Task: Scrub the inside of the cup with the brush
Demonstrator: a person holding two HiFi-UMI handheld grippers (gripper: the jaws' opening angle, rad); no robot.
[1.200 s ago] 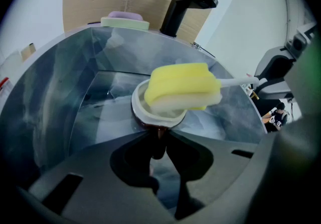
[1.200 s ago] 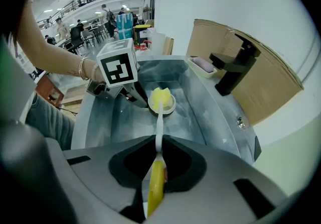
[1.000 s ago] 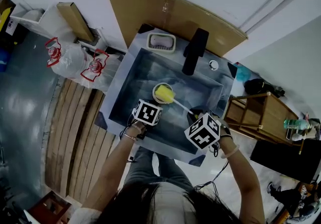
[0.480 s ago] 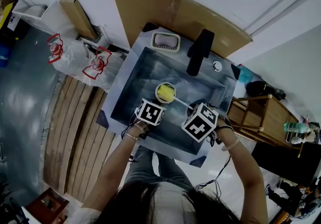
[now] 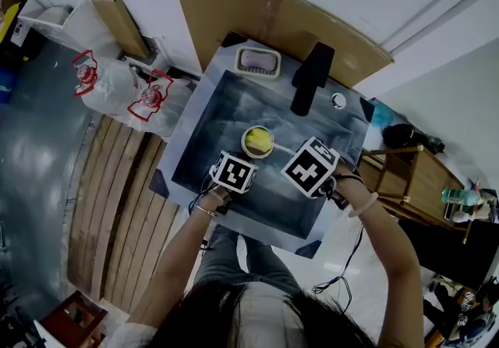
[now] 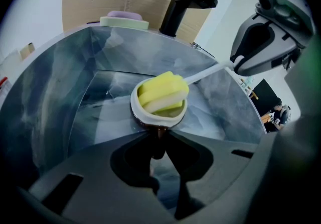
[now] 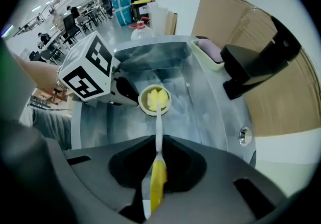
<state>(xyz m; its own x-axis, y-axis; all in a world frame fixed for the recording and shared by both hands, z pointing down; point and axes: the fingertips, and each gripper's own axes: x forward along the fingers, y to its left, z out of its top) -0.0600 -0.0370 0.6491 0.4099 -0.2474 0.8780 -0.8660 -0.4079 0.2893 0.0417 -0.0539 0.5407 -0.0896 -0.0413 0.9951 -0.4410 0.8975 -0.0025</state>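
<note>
- the left hand-held gripper (image 6: 158,133) is clenched on the near side of the cup (image 6: 134,110). the cup sits low in the sink (image 6: 55,97), straight ahead of its jaws. whether it pinches a handle or the wall is hard to make out.
- the right hand-held gripper (image 7: 157,148) grasps the brush (image 7: 158,122) by its yellow grip, and the white shaft runs straight out ahead of its jaws to the cup.
- the sponge head (image 6: 161,92) sits in the cup's mouth, partly above the rim.
- the brush's long axis lines up with the right hand-held gripper, so scrubbing likely means pushing along that line, deeper into the cup.
- the sponge hides the cup's bottom and inner wall.
- in the head view the marker cubes cover both sets of jaws.
</note>
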